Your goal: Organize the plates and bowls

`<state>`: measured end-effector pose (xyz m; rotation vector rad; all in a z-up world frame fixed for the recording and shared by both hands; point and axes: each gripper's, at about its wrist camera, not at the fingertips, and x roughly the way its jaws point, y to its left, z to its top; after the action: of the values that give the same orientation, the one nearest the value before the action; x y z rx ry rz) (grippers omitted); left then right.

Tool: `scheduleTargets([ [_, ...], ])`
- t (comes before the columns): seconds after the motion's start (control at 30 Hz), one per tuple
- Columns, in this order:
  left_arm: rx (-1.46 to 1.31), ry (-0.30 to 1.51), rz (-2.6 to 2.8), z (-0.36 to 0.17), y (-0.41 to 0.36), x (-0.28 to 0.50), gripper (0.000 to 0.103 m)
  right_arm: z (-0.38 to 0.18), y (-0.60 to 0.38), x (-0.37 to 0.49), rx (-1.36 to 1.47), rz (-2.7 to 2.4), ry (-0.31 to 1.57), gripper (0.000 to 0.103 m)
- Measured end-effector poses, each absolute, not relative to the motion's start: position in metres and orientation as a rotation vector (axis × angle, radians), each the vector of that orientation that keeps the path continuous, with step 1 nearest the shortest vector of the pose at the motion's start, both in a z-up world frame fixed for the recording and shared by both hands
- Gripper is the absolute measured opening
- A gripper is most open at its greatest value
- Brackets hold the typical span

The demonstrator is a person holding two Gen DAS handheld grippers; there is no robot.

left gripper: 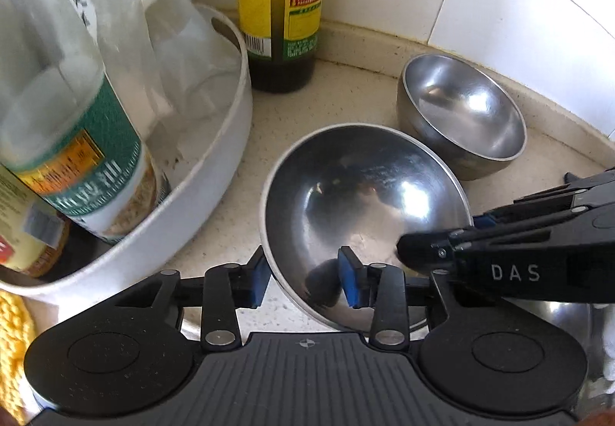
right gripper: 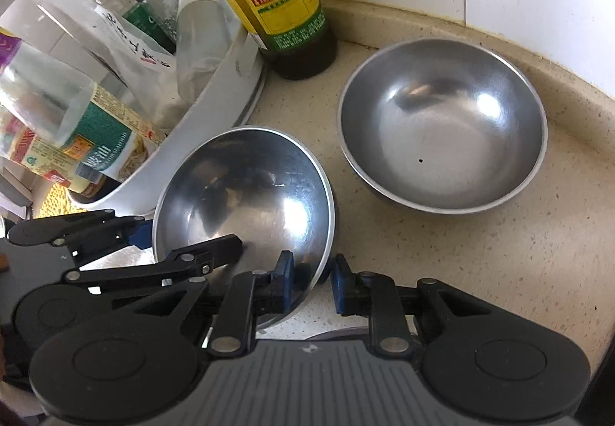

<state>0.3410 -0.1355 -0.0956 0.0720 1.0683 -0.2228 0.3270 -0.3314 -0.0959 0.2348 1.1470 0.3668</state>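
Note:
Two steel bowls are on the speckled counter. The near bowl (left gripper: 365,195) (right gripper: 250,187) is tipped up on its side. My left gripper (left gripper: 303,280) is shut on its near-left rim, one blue pad outside the wall and one inside. My right gripper (right gripper: 311,282) is shut on the right rim of the same bowl. Each gripper shows in the other's view: the right gripper (left gripper: 442,237) comes in from the right, the left gripper (right gripper: 188,239) from the left. The far bowl (left gripper: 461,110) (right gripper: 442,130) stands upright and empty by the wall.
A white round tub (left gripper: 215,172) (right gripper: 215,99) crowded with bottles and jars stands close on the left of the near bowl. A tall oil bottle (left gripper: 280,10) (right gripper: 276,3) stands behind, against the tiled wall. A yellow knitted cloth (left gripper: 11,330) lies at the far left.

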Motion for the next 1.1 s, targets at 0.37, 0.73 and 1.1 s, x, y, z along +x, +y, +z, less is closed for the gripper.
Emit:
scheduleTargets([
  [0.37, 0.091, 0.978, -0.227, -0.063, -0.133, 0.322, 0.046, -0.061, -0.335, 0.312, 0.229, 0.358, 1.072, 0.026],
  [0.73, 0.113, 0.919, -0.286, -0.032, -0.145, 0.303, 0.047, -0.033, -0.349, 0.28, 0.234, 0.299, 1.023, 0.026],
  [1.1, 0.175, 0.878, -0.391, -0.015, -0.17, 0.279, 0.048, -0.021, -0.374, 0.233, 0.267, 0.204, 1.004, 0.026],
])
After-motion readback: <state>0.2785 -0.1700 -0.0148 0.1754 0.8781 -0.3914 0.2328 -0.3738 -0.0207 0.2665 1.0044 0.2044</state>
